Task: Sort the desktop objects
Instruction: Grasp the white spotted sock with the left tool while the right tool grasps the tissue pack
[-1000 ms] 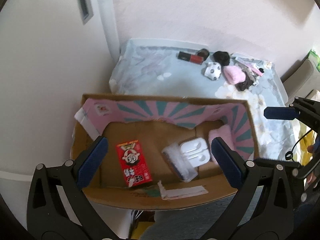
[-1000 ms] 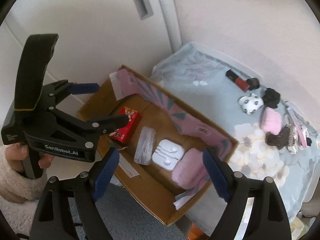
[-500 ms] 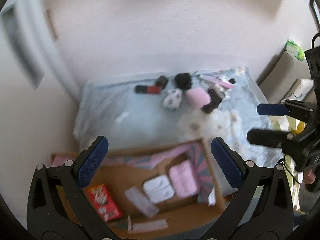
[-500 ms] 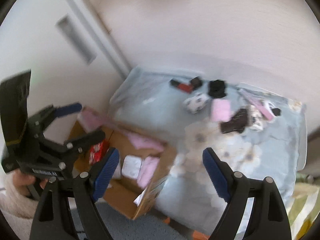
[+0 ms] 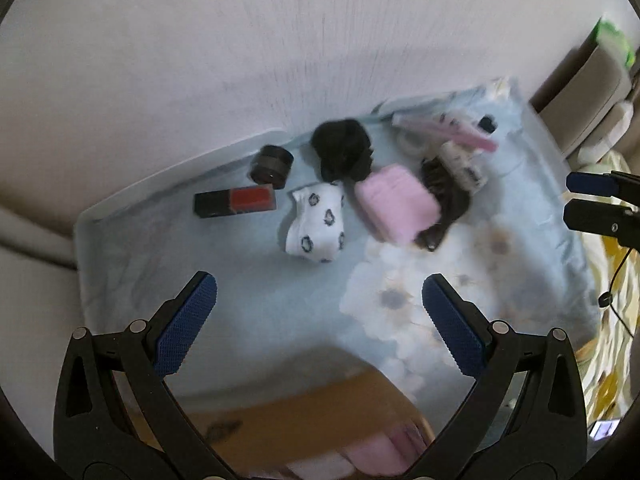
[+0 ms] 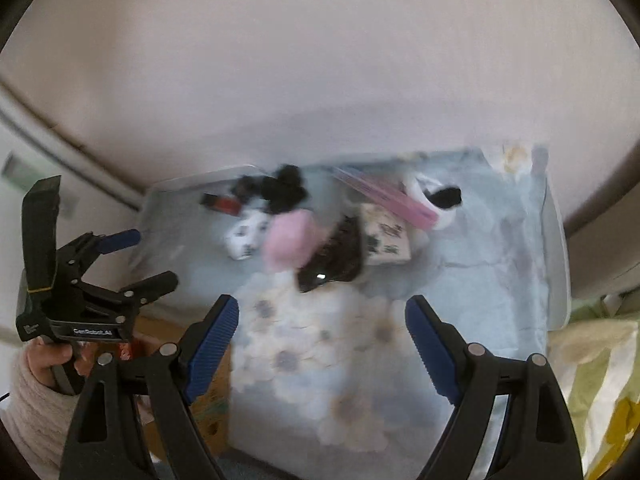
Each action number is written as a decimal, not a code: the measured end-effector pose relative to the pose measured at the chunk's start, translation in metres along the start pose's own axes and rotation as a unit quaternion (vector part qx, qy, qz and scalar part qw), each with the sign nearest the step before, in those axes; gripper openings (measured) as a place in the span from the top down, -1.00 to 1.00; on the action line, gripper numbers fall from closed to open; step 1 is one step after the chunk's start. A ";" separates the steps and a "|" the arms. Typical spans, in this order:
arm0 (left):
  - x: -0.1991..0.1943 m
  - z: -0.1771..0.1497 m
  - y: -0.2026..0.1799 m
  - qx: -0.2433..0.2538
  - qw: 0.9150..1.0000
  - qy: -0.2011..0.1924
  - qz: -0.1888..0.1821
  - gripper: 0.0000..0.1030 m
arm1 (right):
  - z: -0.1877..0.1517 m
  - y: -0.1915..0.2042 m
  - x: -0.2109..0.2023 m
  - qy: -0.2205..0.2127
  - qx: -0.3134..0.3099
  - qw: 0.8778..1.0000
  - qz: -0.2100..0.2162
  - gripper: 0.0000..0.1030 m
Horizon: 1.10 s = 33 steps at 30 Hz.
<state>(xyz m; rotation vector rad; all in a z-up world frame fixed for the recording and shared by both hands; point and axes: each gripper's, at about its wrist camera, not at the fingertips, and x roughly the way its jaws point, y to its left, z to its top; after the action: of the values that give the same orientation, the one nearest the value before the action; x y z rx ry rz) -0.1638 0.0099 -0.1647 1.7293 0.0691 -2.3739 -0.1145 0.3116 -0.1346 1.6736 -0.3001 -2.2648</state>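
Note:
On the light blue floral tablecloth lie a white patterned sock, a pink bundle, a black bundle, a red and black box, a small black cylinder, a dark hair clip and pink flat items. My left gripper is open and empty above the cloth, short of the sock. My right gripper is open and empty in front of the hair clip and pink bundle. The views are blurred.
The cardboard box with a pink item inside sits below the table's near edge; it also shows in the right wrist view. A pale wall stands behind the table. A beige chair and a yellow patterned fabric are at the right.
Both grippers have swung up and away from the cardboard box toward the objects on the table, which now look larger and closer. Both stay open and empty.

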 end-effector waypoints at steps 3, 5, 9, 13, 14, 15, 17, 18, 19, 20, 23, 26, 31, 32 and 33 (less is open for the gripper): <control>0.029 0.010 0.002 0.004 1.000 0.023 -0.002 -0.99 | 0.005 -0.015 0.024 0.015 0.009 1.000 0.002 -0.61; 0.042 0.016 0.004 0.006 0.999 0.035 0.001 -0.98 | 0.010 -0.021 0.039 0.021 0.010 1.000 -0.005 -0.61; 0.064 0.026 0.007 -0.002 0.998 0.056 -0.016 -0.98 | 0.026 -0.038 0.059 0.018 0.018 1.000 0.003 -0.61; 0.080 0.030 0.011 -0.027 0.996 0.073 -0.038 -0.97 | 0.035 -0.051 0.076 0.026 0.024 0.999 0.002 -0.61; 0.083 0.030 0.011 -0.028 0.996 0.074 -0.038 -0.96 | 0.036 -0.053 0.079 0.026 0.026 0.999 0.006 -0.61; 0.086 0.031 0.010 -0.028 0.996 0.076 -0.036 -0.94 | 0.038 -0.056 0.083 0.029 0.029 0.999 0.012 -0.61; 0.090 0.030 0.009 -0.026 0.996 0.079 -0.037 -0.91 | 0.040 -0.059 0.088 0.032 0.031 0.999 0.014 -0.61; 0.092 0.030 0.008 -0.025 0.996 0.080 -0.036 -0.85 | 0.041 -0.061 0.091 0.033 0.032 0.999 0.016 -0.61; 0.094 0.030 0.007 -0.024 0.996 0.081 -0.035 -0.83 | 0.042 -0.062 0.094 0.033 0.033 0.999 0.018 -0.61; 0.096 0.030 0.006 -0.022 0.996 0.083 -0.034 -0.81 | 0.043 -0.064 0.096 0.033 0.034 0.999 0.020 -0.61; 0.101 0.029 0.006 -0.021 0.995 0.087 -0.030 -0.69 | 0.044 -0.064 0.100 0.031 0.034 0.999 0.024 -0.61; 0.105 0.028 0.006 -0.022 0.995 0.094 -0.032 -0.55 | 0.046 -0.063 0.104 0.025 0.031 0.999 0.029 -0.61; 0.107 0.025 0.005 -0.019 0.994 0.102 -0.034 -0.18 | 0.048 -0.057 0.107 0.018 0.011 1.000 0.018 -0.53; 0.107 0.024 0.004 -0.016 0.994 0.102 -0.029 -0.12 | 0.048 -0.056 0.107 0.017 0.005 1.000 0.013 -0.43; 0.107 0.024 0.003 -0.014 0.994 0.102 -0.024 -0.09 | 0.047 -0.054 0.107 0.016 -0.003 1.000 0.007 -0.29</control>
<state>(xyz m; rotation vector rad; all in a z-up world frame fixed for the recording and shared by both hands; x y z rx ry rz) -0.2167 -0.0112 -0.2578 1.9715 0.1748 -2.2098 -0.1949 0.3219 -0.2342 1.6986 -0.2968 -2.2237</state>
